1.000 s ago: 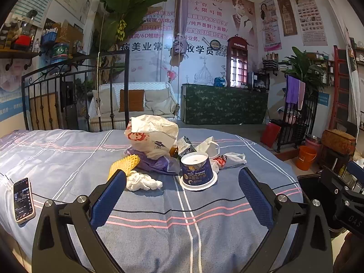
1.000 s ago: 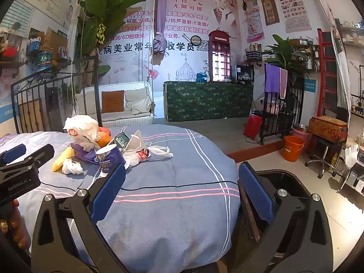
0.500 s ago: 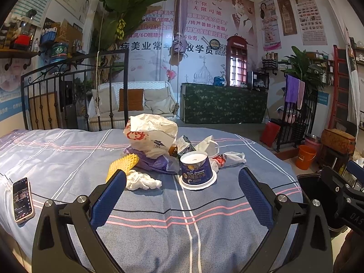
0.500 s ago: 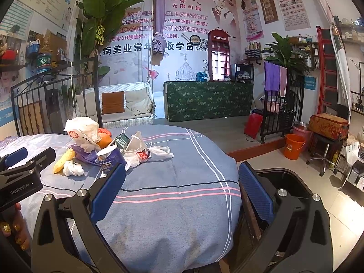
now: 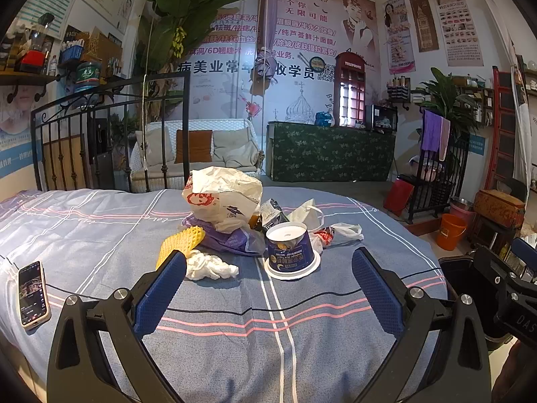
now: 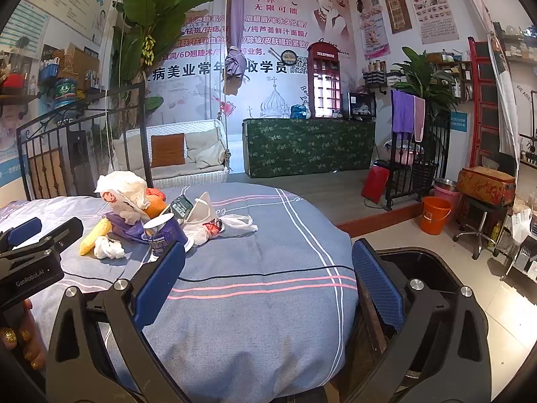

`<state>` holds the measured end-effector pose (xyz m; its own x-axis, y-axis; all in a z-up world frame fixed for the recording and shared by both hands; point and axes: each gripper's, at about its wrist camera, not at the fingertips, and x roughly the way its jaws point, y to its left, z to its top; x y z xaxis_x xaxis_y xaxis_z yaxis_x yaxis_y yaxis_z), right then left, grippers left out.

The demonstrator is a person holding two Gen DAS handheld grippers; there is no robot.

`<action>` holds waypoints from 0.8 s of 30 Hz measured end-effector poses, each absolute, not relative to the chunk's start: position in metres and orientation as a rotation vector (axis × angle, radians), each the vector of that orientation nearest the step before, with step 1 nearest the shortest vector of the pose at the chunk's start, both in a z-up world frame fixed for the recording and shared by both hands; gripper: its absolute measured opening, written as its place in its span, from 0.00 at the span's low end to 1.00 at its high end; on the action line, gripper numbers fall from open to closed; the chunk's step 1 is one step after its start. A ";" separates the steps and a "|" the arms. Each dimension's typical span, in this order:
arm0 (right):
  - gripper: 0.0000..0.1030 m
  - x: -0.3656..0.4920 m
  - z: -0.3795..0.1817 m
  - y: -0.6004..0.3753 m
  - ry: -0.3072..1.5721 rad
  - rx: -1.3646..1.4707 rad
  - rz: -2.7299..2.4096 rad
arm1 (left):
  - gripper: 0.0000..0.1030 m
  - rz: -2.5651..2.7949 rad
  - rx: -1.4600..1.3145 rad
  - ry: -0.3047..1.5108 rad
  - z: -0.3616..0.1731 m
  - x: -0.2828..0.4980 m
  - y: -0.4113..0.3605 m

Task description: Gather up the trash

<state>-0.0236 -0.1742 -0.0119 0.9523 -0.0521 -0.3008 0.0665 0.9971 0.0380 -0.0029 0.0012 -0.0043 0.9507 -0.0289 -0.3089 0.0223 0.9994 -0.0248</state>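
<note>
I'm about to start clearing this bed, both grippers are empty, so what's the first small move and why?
Probably ease the left gripper forward toward the blue cup. Its jaws are wide open and empty, and the cup stands upside down on the bedspread almost straight ahead, the nearest piece of the trash pile. The black bin sits by the right gripper, ready for the drop.

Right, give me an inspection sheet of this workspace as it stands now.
Surface: bed with blue striped sheet.
Job's things: trash pile mid-bed: white bag, upturned cup, yellow net, tissue; black bin beside the bed.
Clutter: phone lying flat near the bed's edge.
Grippers: left gripper and right gripper both open, empty.
Cables: thin black cable across the sheet.
Surroundings: sofa, green counter, plants, orange bucket.
</note>
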 end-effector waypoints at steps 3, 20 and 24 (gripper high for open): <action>0.95 -0.023 -0.012 -0.174 0.306 0.047 -0.060 | 0.95 -0.027 -0.020 0.313 -0.006 -0.004 0.001; 0.95 -0.023 -0.013 -0.172 0.310 0.052 -0.058 | 0.95 -0.023 -0.023 0.317 -0.005 -0.002 0.001; 0.95 -0.022 -0.014 -0.172 0.309 0.053 -0.058 | 0.95 -0.023 -0.023 0.318 -0.008 -0.001 0.000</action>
<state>-0.0223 -0.1723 -0.0136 0.9511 -0.0486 -0.3051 0.0649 0.9969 0.0435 -0.0008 -0.0004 -0.0085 0.9497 -0.0261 -0.3122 0.0190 0.9995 -0.0258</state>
